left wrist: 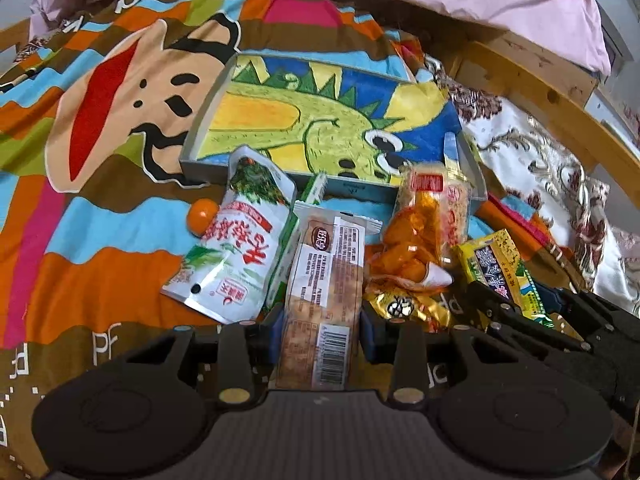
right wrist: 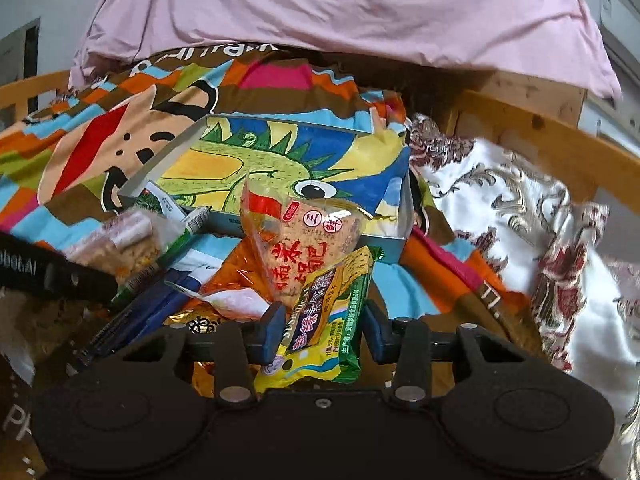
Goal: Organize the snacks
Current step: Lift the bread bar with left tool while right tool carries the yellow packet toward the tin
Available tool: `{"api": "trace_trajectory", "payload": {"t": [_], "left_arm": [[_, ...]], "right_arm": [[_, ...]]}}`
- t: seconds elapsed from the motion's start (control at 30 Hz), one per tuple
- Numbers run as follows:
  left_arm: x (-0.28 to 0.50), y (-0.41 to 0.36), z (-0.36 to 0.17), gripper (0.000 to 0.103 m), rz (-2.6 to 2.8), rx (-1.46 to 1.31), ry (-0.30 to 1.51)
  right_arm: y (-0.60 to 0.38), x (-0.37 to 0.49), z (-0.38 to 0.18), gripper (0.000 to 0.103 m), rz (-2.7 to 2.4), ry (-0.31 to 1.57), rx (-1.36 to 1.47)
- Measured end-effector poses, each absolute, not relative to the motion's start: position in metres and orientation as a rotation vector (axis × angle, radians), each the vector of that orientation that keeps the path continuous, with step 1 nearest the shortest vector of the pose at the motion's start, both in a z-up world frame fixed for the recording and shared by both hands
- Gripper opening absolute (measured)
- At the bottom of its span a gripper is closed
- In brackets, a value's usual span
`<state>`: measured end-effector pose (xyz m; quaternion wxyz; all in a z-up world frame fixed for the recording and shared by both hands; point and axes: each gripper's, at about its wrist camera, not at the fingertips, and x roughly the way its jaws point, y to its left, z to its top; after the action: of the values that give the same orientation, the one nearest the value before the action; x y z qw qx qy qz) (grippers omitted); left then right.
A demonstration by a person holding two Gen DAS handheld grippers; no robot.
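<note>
My left gripper (left wrist: 323, 332) is shut on a clear-wrapped biscuit packet (left wrist: 324, 272), its blue pads pressing both long sides. A yellow-green snack packet (right wrist: 328, 320) sits in my right gripper (right wrist: 324, 334), which is shut on it; the left wrist view shows that gripper (left wrist: 528, 304) at the lower right. Just beyond lies a shallow grey box (left wrist: 192, 160) lined with a dinosaur drawing, nothing in it. Against the box's near wall (right wrist: 396, 244) lean a white-green pouch (left wrist: 236, 248) and a clear orange snack bag (left wrist: 424, 224). A gold packet (left wrist: 408, 306) lies under that bag.
Everything rests on a bright cartoon blanket (left wrist: 100, 240) on a bed. A small orange ball (left wrist: 200, 214) lies left of the pouch. A pink duvet (right wrist: 340, 12) is heaped at the back. A floral white cloth (right wrist: 500, 208) and a wooden bed rail (right wrist: 560, 136) run along the right.
</note>
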<state>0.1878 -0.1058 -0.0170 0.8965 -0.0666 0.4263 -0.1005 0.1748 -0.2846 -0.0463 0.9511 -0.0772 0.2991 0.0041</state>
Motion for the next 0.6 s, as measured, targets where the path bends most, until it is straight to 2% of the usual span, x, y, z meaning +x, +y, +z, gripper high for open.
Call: {"api": "trace_trajectory", "payload": {"t": [0.6], "left_arm": [[0.193, -0.108, -0.011, 0.04, -0.231, -0.145, 0.842]], "right_arm": [[-0.279, 0.189, -0.057, 0.042, -0.031, 0.551, -0.261]]}}
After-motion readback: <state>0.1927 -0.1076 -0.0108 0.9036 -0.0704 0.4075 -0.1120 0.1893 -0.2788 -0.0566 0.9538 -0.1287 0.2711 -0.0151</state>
